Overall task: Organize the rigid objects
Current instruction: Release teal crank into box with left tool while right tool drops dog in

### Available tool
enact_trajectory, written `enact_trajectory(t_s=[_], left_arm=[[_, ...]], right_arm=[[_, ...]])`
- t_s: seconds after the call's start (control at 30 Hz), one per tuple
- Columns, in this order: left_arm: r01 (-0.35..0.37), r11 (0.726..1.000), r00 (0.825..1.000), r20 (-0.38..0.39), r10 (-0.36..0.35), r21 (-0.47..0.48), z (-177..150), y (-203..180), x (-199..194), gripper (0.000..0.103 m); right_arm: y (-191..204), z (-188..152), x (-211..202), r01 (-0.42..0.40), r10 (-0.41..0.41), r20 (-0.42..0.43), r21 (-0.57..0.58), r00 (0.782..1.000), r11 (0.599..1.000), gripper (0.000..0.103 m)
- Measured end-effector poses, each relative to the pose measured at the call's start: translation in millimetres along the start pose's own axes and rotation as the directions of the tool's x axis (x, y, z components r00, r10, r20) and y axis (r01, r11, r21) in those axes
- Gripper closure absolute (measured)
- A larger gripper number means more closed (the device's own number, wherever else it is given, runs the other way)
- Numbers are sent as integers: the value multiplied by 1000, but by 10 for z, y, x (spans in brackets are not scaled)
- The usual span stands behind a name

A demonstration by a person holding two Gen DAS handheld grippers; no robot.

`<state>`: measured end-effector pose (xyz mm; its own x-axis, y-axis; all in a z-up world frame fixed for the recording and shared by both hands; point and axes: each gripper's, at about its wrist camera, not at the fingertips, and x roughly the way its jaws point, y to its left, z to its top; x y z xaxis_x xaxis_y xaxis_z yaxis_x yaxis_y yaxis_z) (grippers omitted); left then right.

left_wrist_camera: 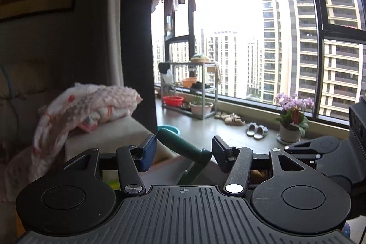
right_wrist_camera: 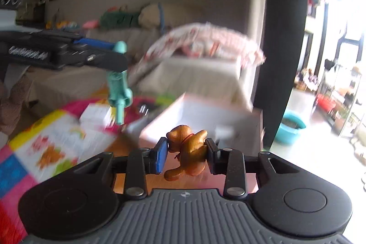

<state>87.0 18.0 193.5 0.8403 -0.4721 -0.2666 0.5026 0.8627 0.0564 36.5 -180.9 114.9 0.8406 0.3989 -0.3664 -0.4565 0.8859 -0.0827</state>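
Note:
My right gripper point(right_wrist_camera: 186, 152) is shut on a small orange-brown toy figure point(right_wrist_camera: 187, 152), held above a white open box point(right_wrist_camera: 205, 116). My left gripper point(left_wrist_camera: 184, 153) holds a teal green toy tool point(left_wrist_camera: 183, 148) between its jaws; the tool's handle sticks up to the left. The jaws stand fairly wide, touching the tool's sides. From the right wrist view the left gripper point(right_wrist_camera: 114, 54) shows at the left, raised, with the teal tool point(right_wrist_camera: 119, 88) hanging down from it. The right gripper's body point(left_wrist_camera: 320, 148) shows at the right of the left wrist view.
A colourful play mat point(right_wrist_camera: 45, 148) with small white boxes point(right_wrist_camera: 96, 116) lies on the floor. A beige sofa point(right_wrist_camera: 196, 74) with a pink blanket point(left_wrist_camera: 87, 106) stands behind. A balcony with a metal rack point(left_wrist_camera: 189, 93), a flower pot point(left_wrist_camera: 290, 129) and slippers point(left_wrist_camera: 256, 129) is at the right.

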Motion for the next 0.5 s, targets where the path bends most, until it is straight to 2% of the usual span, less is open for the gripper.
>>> enact_trajectory(t_s=[0.1, 0.17, 0.23, 0.3, 0.4, 0.5], left_arm=[[-14, 999, 998, -54, 12, -37, 219, 162, 509, 45], [-1, 993, 996, -92, -10, -120, 163, 279, 727, 46], [5, 984, 994, -104, -23, -176, 18, 336, 761, 46], [-5, 979, 994, -105, -16, -202, -203, 384, 701, 45], [-79, 969, 989, -137, 47, -233, -591, 526, 531, 45], [-160, 947, 974, -198, 106, -279, -967, 696, 387, 46]], right_arm=[[-9, 225, 205, 81, -81, 82, 3, 993, 997, 64], [30, 252, 311, 117, -117, 62, 15, 991, 993, 34], [105, 136, 291, 65, -65, 50, 5, 997, 998, 32], [218, -92, 233, 51, -50, 31, -34, 998, 998, 26], [314, -488, 179, 49, -51, -38, -49, 998, 998, 24], [323, -800, 182, -18, 23, -140, 35, 990, 999, 24]])
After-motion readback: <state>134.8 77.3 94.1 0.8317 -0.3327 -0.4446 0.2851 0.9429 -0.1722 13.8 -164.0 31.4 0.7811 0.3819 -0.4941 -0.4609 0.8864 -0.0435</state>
